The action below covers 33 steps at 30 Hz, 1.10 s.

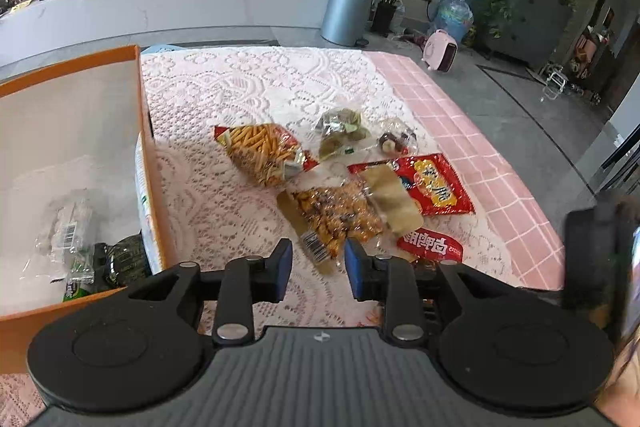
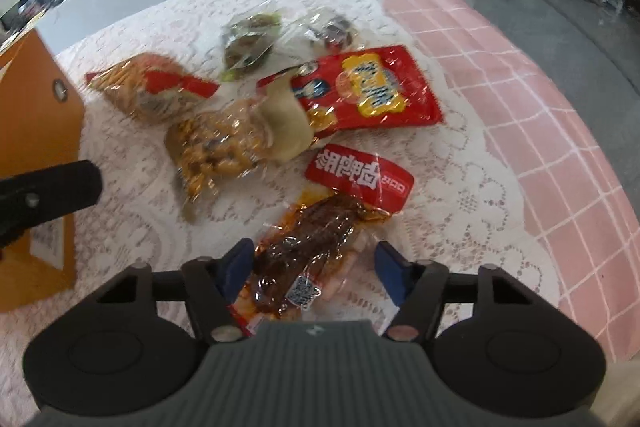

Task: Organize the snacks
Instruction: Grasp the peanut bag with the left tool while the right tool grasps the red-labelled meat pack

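Blue pads of the right gripper [image 2: 314,269] stand wide apart, straddling the meat pack [image 2: 308,247] on the lace cloth [image 2: 472,211] near the table's front edge; nothing is pinched yet. I'd drop lower and close across the thick dark middle, not the slippery film edge or the red label. Left gripper [image 1: 318,269] is open and empty, hovering above the peanut bag [image 1: 336,219], just beside the orange box [image 1: 148,187] at the table's left edge, which already holds a few packs. Chips bag [image 2: 368,87] and other snacks lie toward the table's middle. Right-wrist view is blurred, so pad contact is unclear.
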### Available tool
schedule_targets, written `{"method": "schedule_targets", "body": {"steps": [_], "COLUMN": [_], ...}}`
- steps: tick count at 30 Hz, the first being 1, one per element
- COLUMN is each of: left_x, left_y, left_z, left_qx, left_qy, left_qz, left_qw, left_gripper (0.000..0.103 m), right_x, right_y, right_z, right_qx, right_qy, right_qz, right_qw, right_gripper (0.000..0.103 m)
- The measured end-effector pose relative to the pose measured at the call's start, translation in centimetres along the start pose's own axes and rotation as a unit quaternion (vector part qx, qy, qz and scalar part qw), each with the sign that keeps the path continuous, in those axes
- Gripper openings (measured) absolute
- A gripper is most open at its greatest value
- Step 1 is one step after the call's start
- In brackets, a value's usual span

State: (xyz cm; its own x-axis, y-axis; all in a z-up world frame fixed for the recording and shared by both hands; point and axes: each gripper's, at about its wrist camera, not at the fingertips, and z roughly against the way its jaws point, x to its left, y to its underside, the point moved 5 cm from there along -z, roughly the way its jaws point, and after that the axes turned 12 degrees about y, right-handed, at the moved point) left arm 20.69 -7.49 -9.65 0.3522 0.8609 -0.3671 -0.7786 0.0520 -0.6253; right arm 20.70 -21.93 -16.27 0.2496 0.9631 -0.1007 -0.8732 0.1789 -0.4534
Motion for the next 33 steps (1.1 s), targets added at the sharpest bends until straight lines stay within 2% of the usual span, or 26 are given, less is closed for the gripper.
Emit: {"method": "schedule_targets", "body": {"steps": [4,8,10,13,16,21,23,24,27,29,33], "left_x": [0.0,-0.1,-0.2,0.1,0.0,-0.4,-0.4,-0.4,-0.7,-1.1,-2.1], "left_y": [0.5,0.8,1.0,1.0,1.0,1.4,1.5,1.6,1.5,1.4,1.0], "left_z": [0.3,-0.2,-0.2,-0.2,-0.5,-1.4,-1.8,-1.8,-2.0,-2.1,-2.6], "left_qx": [0.003,0.016,0.018,0.019,0.021,0.030,0.036,0.037,0.039,0.035,0.034], "left_qy": [0.004,0.010,0.008,0.009,0.009,0.003,0.004,0.003,0.004,0.001,0.001], "left_qz": [-0.011,-0.009,-0.013,-0.011,-0.015,-0.054,-0.061,-0.066,-0.085,-0.106,-0.161], "left_qw": [0.9999,0.9998,0.9997,0.9997,0.9996,0.9981,0.9975,0.9971,0.9956,0.9938,0.9864], "left_gripper": [0.036,0.039,0.040,0.040,0.041,0.046,0.047,0.048,0.053,0.061,0.072], "right_x": [-0.6,-1.3,-2.1,-3.3,-4.3,-3.9,-3.2,-2.6,-1.6,-1.8,-3.3], "right_y": [0.0,-0.2,-0.2,-0.4,-0.5,-0.5,-0.3,-0.2,-0.2,-0.2,-0.5], "right_z": [0.3,0.4,0.0,-0.4,-0.6,-0.8,-1.0,-0.8,-0.7,-0.5,0.2], "right_qx": [0.039,0.057,0.072,0.088,0.091,0.083,0.086,0.083,0.066,0.061,0.061], "right_qy": [-0.018,-0.003,0.010,0.016,0.011,0.003,-0.008,-0.009,0.023,0.018,0.002], "right_qz": [0.059,0.101,0.098,0.075,0.041,0.014,0.006,0.011,0.045,0.042,0.009], "right_qw": [0.997,0.993,0.993,0.993,0.995,0.996,0.996,0.996,0.997,0.997,0.998], "right_gripper": [0.062,0.062,0.065,0.075,0.075,0.075,0.085,0.086,0.070,0.065,0.061]}}
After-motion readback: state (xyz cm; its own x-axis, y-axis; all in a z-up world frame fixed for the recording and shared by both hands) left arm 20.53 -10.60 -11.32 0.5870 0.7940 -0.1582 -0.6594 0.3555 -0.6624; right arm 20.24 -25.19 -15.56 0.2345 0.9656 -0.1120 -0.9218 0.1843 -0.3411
